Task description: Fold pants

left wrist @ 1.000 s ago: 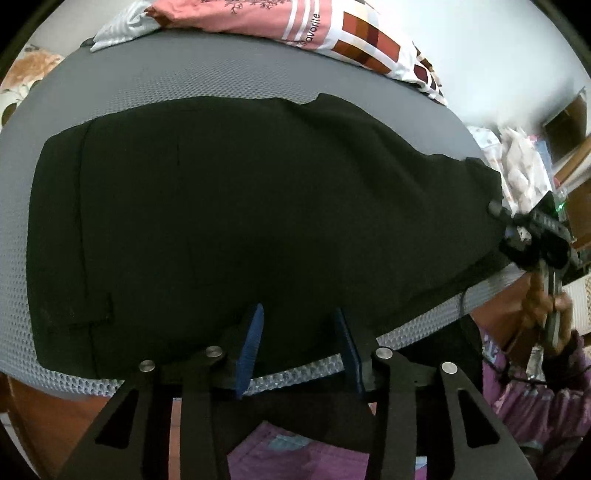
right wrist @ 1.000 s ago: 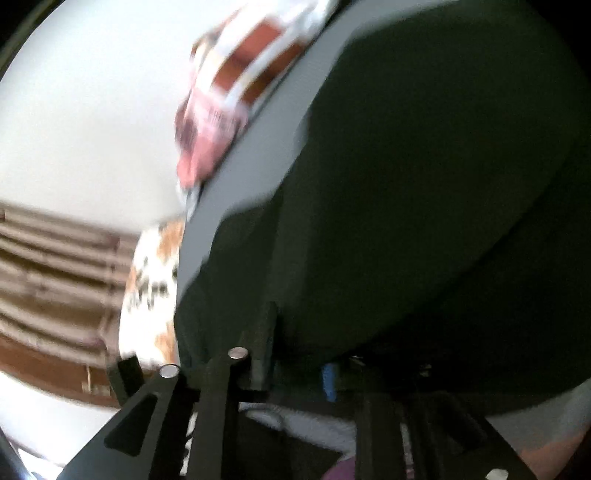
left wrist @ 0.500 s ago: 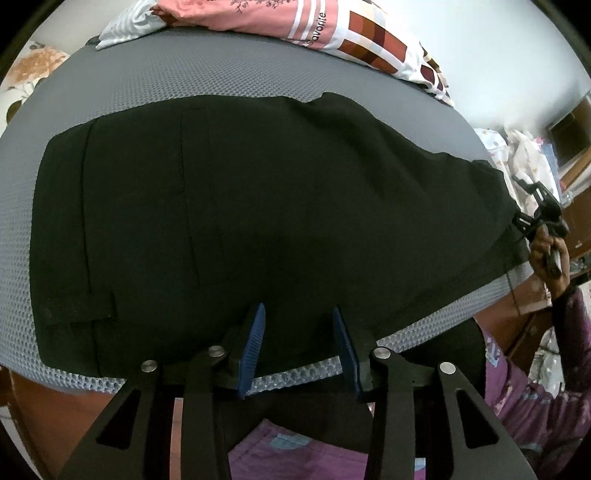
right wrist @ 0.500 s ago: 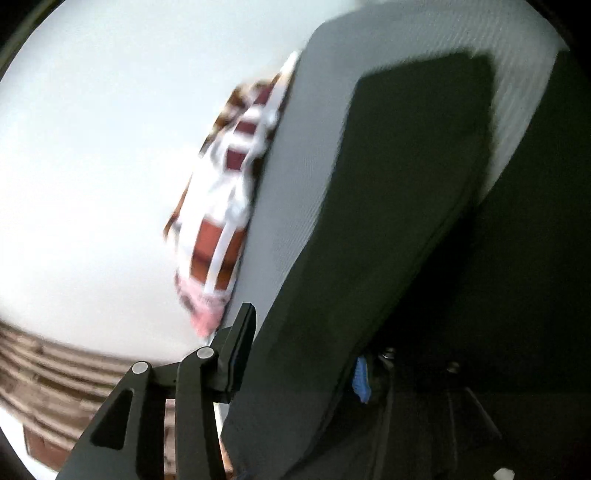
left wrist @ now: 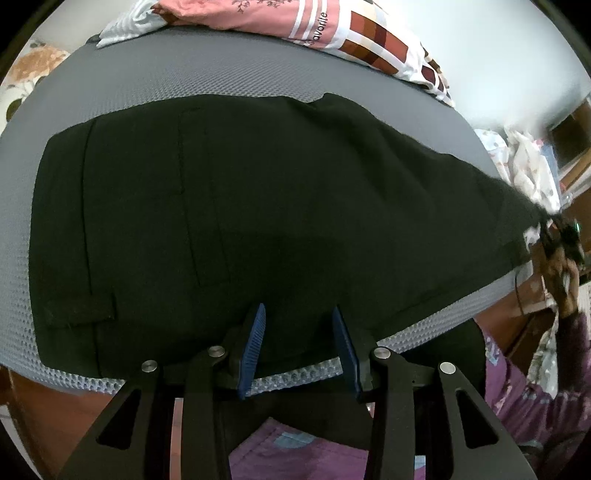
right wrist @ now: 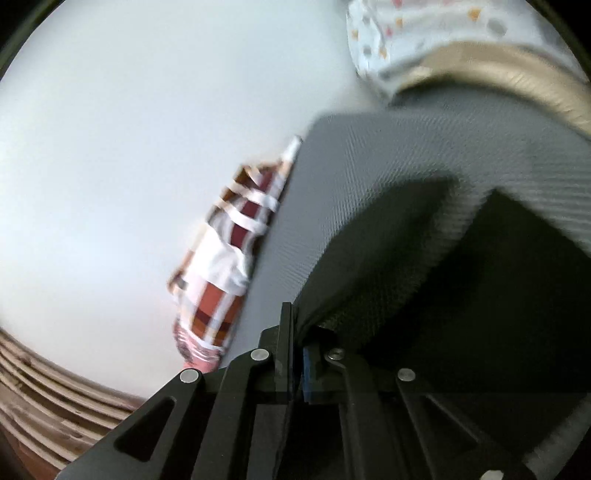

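Note:
Black pants [left wrist: 258,203] lie spread across a grey mesh mattress [left wrist: 221,66], waistband at the left, legs running right. My left gripper [left wrist: 299,332] hangs over their near edge, blue pads apart and pressing on nothing. At the far right, my right gripper [left wrist: 546,229] holds the leg end lifted off the mattress. In the right wrist view its jaws are closing tight at the right gripper [right wrist: 297,332], and the black pants [right wrist: 369,266] come out from between them.
A pink and brown patterned cloth [left wrist: 332,26] lies along the far mattress edge, seen also as patterned cloth [right wrist: 229,258]. A person's hand [left wrist: 561,273] and purple sleeve [left wrist: 535,387] are at the right. Clutter and wooden furniture [left wrist: 576,136] stand beyond.
The right gripper has swung out to the right end of the leg and gone from open to shut on the fabric, pulling the leg taut. The left gripper has stayed put.

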